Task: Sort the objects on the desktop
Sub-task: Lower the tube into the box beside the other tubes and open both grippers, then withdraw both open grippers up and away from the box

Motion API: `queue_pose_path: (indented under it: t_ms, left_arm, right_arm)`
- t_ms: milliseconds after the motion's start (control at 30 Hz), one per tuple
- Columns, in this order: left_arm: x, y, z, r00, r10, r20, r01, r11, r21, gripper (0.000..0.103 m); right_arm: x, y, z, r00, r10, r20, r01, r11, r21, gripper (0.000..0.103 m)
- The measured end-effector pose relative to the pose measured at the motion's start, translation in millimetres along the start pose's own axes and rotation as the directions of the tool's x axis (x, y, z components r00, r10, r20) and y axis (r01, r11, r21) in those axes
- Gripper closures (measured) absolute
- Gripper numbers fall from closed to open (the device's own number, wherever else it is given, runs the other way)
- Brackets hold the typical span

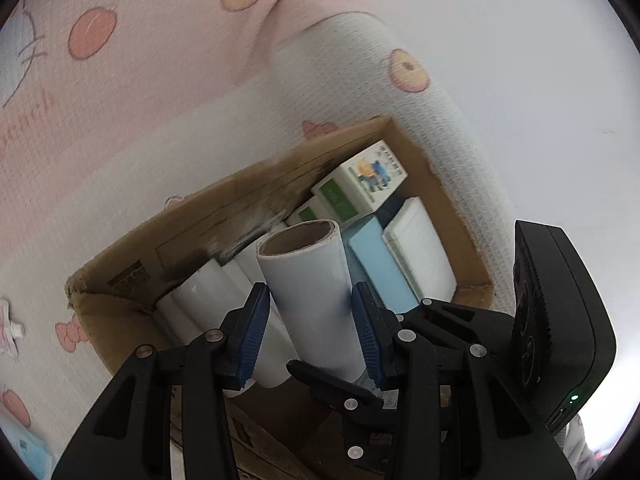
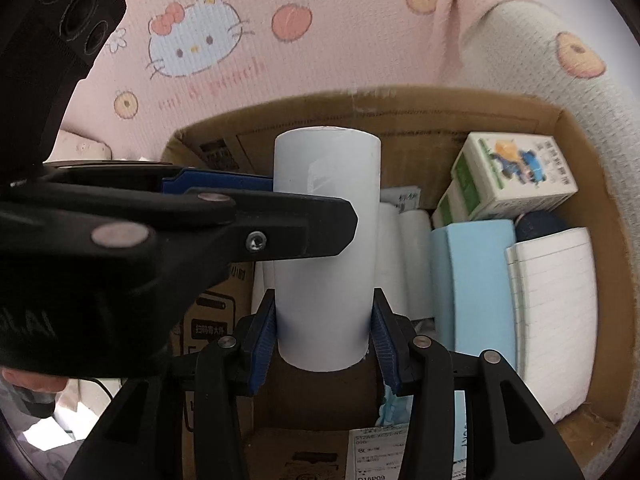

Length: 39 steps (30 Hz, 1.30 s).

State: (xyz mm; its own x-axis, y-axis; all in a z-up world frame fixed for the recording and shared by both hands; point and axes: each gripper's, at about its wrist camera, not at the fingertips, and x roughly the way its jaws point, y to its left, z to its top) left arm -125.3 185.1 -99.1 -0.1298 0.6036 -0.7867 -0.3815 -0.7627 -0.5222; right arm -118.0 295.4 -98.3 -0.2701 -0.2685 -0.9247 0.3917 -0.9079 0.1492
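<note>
Gripping one white roll (image 2: 326, 248) over the box (image 2: 592, 128), left gripper (image 1: 310, 332) and right gripper (image 2: 324, 336) both clenched on it.

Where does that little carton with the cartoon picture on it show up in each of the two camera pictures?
Left wrist view: the cartoon carton sits right of centre, at the far corner of the cardboard box.
Right wrist view: it lies at the upper right, inside the same box's far right corner.
Shared landmark: the light blue block lies just below the carton in both pictures.
</note>
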Motion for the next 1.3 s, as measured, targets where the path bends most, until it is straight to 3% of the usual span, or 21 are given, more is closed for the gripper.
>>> queue_pose_path:
  t_ms: [100,200,333,433,833,1000,1100,1133,1167,1200,1300]
  left_arm:
    - [3,1,1,1.0,0.012,-0.017,-0.012,1.0,0.012,0.058]
    - [6,-4,1,0.996,0.086,-0.018,-0.085,0.995,0.06,0.058]
    - [14,-15,-5,0.98,0.197,-0.006,-0.193,0.967,0.169,0.058]
    - [18,-18,-9,0.971,0.238,0.008,-0.234,0.948,0.214,0.058]
    - [16,-16,-6,0.968,0.251,0.032,-0.251,0.94,0.231,0.058]
    - [11,-15,-6,0.969,0.238,0.066,-0.247,0.946,0.21,0.058]
    - [8,-13,-4,0.974,0.216,0.071,-0.226,0.957,0.181,0.068]
    - [7,-11,-3,0.976,0.205,0.068,-0.213,0.962,0.168,0.071]
    - [7,-9,-3,0.978,0.196,0.064,-0.204,0.967,0.155,0.077]
    - [7,-8,-3,0.981,0.186,0.06,-0.193,0.971,0.144,0.08]
    - [7,-9,-6,0.981,0.18,0.069,-0.189,0.969,0.159,0.081]
  right_arm:
    - [5,-1,1,1.0,0.014,-0.027,-0.014,1.0,0.003,0.061]
    - [11,-8,5,0.998,0.008,-0.062,-0.006,1.0,0.03,0.061]
    - [17,-26,9,0.997,0.014,-0.079,-0.009,0.998,0.064,0.061]
    - [19,-27,8,0.996,0.021,-0.085,-0.016,0.998,0.054,0.061]
    - [17,-21,2,0.999,0.009,-0.045,-0.012,0.999,-0.048,0.059]
    - [9,-30,-2,0.998,0.026,-0.055,-0.027,0.999,-0.022,0.058]
    - [1,-38,-3,0.999,0.022,-0.038,-0.022,1.0,-0.007,0.058]
    - [-2,-43,-4,0.999,0.021,-0.038,-0.02,1.0,0.015,0.059]
    - [-3,-46,-5,0.999,0.024,-0.044,-0.022,0.999,0.037,0.08]
    - [-5,-49,-6,0.999,0.023,-0.049,-0.02,0.998,0.061,0.09]
    - [-10,-52,-10,0.999,0.017,-0.046,-0.014,0.998,0.067,0.092]
